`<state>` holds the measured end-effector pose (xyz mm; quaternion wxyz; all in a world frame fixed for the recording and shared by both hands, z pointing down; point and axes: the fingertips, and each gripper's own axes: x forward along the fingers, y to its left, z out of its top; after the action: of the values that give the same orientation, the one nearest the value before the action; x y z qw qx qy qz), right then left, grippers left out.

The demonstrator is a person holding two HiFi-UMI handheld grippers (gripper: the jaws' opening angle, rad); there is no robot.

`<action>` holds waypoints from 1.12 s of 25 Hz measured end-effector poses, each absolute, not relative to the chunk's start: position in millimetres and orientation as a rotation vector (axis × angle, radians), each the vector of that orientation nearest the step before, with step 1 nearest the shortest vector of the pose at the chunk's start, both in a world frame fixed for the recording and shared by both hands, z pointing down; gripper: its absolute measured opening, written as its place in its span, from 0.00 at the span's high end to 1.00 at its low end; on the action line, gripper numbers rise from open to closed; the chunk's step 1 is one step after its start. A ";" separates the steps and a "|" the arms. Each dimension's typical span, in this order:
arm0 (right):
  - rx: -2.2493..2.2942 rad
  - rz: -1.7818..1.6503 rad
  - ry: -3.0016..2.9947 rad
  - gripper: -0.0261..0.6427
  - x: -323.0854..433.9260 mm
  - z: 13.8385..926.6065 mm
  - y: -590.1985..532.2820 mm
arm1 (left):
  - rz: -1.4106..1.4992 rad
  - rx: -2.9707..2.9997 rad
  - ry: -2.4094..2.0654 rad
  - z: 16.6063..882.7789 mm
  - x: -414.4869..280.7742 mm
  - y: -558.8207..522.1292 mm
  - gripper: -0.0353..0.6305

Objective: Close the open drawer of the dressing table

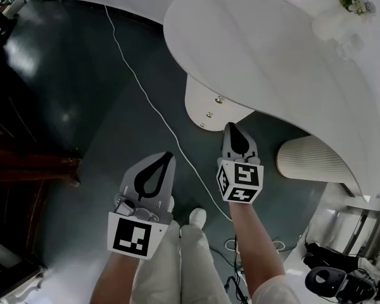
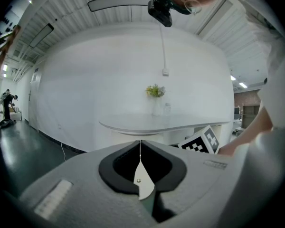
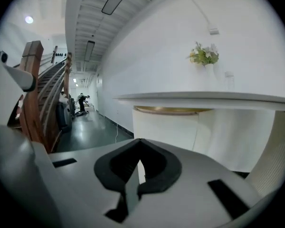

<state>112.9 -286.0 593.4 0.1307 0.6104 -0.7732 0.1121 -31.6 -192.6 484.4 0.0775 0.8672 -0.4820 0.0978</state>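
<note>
Left gripper [image 1: 153, 173] and right gripper [image 1: 239, 139] are both pinched shut and empty; the rigid open drawer [image 1: 199, 99] at frame centre probably slides lightly, best pushed beside its knobs [image 1: 209, 114].

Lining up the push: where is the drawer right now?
Head view, centre: the drawer juts out from under the tabletop, just ahead of the tips of the right gripper.
</note>
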 end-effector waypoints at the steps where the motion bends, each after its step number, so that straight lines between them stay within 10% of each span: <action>1: 1.769 0.316 -2.258 0.97 111.8 584.7 -280.9 | 0.286 2.600 -1.445 479.8 -31.0 -190.2 0.92; 28: 1.670 -0.036 -2.410 0.97 82.1 317.2 -202.9 | 0.137 2.781 -1.503 277.7 -32.1 -184.3 0.92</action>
<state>82.1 -202.9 317.2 0.1043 0.5663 -0.8175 -0.0121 -32.1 -184.3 277.7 -0.0111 0.8789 -0.4750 0.0434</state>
